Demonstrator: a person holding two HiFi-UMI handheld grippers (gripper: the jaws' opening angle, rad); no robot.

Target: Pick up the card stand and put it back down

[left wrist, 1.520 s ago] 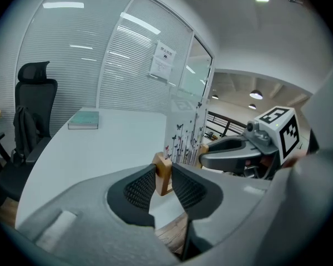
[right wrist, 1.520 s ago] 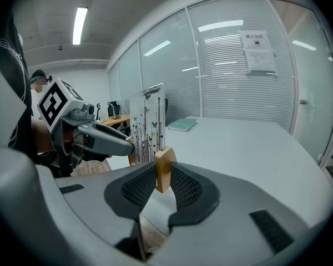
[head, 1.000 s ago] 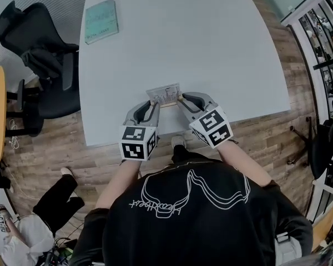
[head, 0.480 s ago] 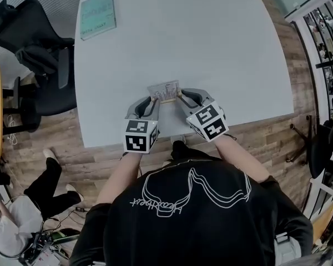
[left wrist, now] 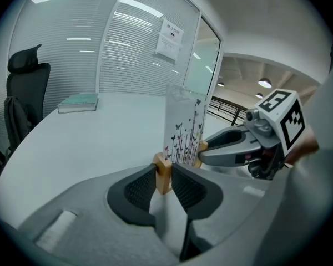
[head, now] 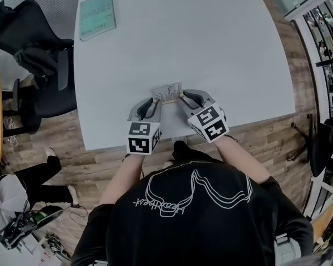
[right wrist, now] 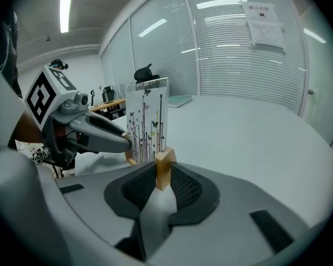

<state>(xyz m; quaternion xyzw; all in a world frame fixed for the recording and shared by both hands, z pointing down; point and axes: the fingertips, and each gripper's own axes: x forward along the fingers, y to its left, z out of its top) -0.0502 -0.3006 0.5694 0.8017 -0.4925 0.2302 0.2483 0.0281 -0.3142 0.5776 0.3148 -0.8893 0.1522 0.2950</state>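
Closest in, the person's black shirt (head: 188, 215) fills the bottom of the head view. Two marker cubes (head: 142, 138), one per gripper, cover the hands behind them and a stretch of the counter's near edge.

Just past them, the left gripper (head: 154, 101) and the right gripper (head: 181, 97) meet on one card stand (head: 166, 92), close to the front edge of the white counter (head: 211, 43). From above the stand is only a small foreshortened strip. Its print can't be read there, and the grip can't be judged.

The gripper views settle it. The left fingers (left wrist: 137, 188) are closed onto one wooden end of the base, pads pressing both its sides. The right fingers (right wrist: 186, 188) clamp the other wooden end the same way. These views also show the clear panel standing upright, printed with butterflies and thin stems, and each catches the opposite gripper on the stand's far end.

Whether the base touches the counter or hangs just above it I can't tell, because the fingers hide its underside.

Farther out, one teal book (head: 97, 15) lies flat near the far left corner, well apart from the stand. Off the counter to the left stands one black office chair (head: 41, 54). A person on the floor (head: 19, 190) at lower left is cut off by the frame edge.
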